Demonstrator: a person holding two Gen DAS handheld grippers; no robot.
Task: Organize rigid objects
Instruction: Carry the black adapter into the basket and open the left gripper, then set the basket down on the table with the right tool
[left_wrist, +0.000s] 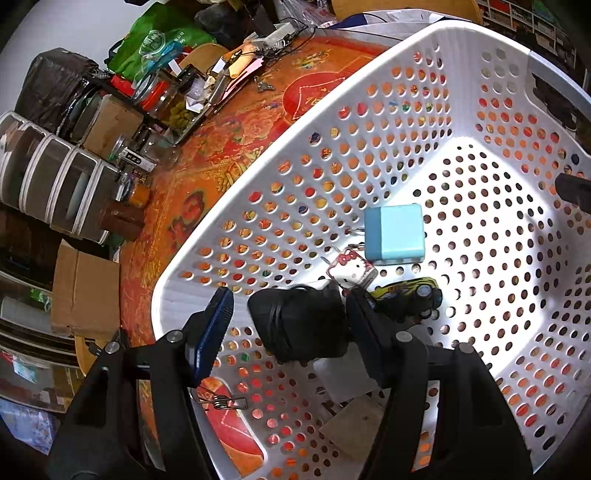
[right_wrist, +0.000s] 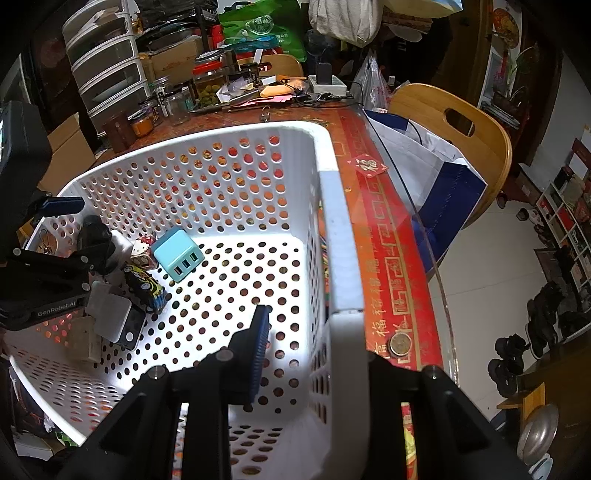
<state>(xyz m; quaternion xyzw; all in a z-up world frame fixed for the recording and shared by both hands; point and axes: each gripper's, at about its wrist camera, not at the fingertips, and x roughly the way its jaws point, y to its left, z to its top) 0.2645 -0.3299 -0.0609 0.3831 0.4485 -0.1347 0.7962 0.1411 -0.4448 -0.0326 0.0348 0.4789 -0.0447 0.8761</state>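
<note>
A black adapter (left_wrist: 301, 325) is seen between the widely parted jaws of the left gripper (left_wrist: 291, 321), inside the white basket (left_wrist: 369, 122) on the red tablecloth (left_wrist: 229, 147). A blue charger (left_wrist: 394, 233), a small cartoon cube (left_wrist: 351, 268) and a toy car (left_wrist: 406, 291) are lying just beside it. The basket's rim is straddled by the right gripper (right_wrist: 314, 354); whether it is clamped cannot be told.

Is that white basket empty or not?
Not empty. The basket holds a blue charger, a toy car and other small items.
</note>
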